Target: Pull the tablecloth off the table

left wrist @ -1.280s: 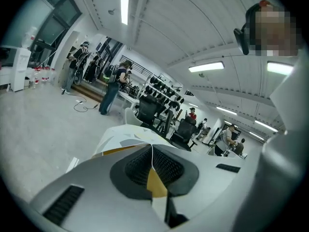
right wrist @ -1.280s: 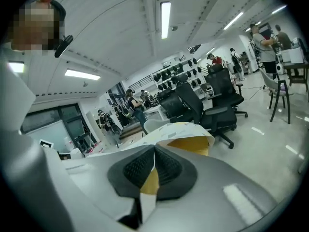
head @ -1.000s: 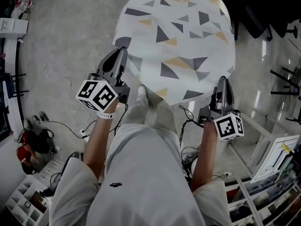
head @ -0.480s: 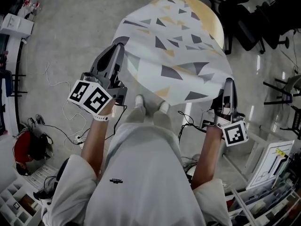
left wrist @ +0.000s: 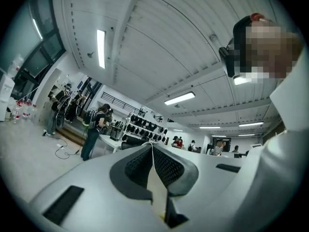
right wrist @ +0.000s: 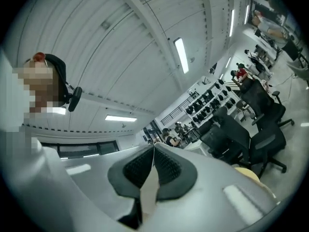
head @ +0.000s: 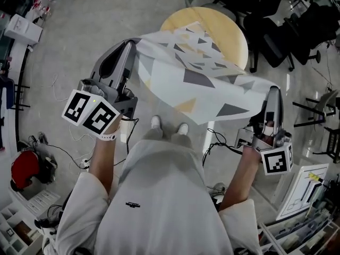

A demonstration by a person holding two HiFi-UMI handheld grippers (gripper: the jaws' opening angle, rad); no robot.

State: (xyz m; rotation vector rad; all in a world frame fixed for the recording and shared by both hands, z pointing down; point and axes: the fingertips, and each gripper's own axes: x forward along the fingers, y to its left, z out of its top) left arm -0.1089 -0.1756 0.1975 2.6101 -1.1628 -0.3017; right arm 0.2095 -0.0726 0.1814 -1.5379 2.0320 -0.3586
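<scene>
Left gripper (head: pixel 130 44): jaws clamped on one near corner of the tablecloth (head: pixel 196 81)
Right gripper (head: pixel 273 91): jaws clamped on the other near corner
Tablecloth: lifted and spread between both grippers, far part lying on the round table (head: pixel 231 28)
Table: yellow top bare on its far side
Chairs (head: pixel 276 31): black, just beyond the table

Head view dim, corners vignetted. Gripper views brighter, lit by ceiling strip lights (left wrist: pixel 101 48); strong fisheye bending at edges.
</scene>
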